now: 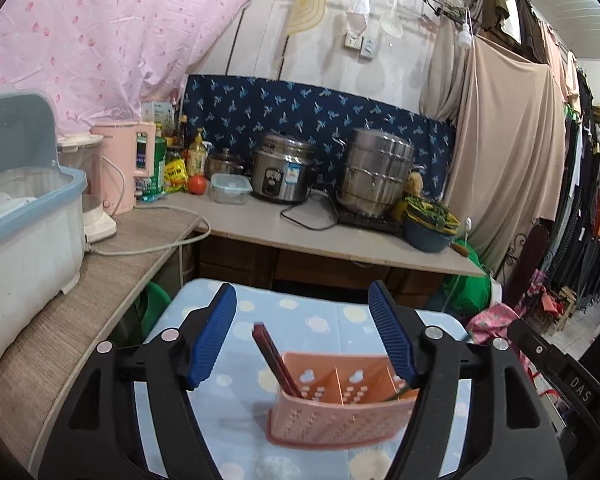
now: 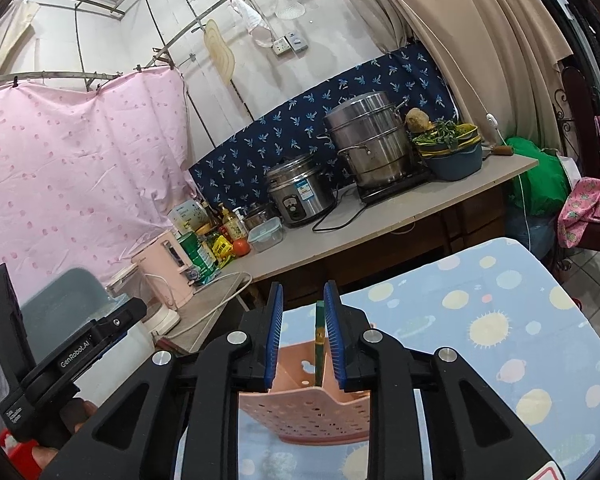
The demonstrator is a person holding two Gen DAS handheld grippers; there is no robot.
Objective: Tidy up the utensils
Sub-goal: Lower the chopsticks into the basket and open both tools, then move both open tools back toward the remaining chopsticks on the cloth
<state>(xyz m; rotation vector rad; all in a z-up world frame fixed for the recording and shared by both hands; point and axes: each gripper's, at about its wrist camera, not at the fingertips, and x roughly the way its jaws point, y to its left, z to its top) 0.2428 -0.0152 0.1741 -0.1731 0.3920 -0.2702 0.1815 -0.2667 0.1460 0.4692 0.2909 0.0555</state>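
One pink holder, two compartments visible. Left gripper spread around dark chopsticks at ten o'clock; only the right view shows right gripper slightly parted, green stick between.

The holder is half hidden behind the right gripper – its base is blurred. The stick's lower end disappears inside; the left gripper's body is cut off at the bottom edge.

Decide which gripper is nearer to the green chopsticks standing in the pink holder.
Right. The right gripper has the green chopsticks standing between its narrowly parted jaws. The left gripper hangs wide open over the pink holder, around the dark red chopsticks.
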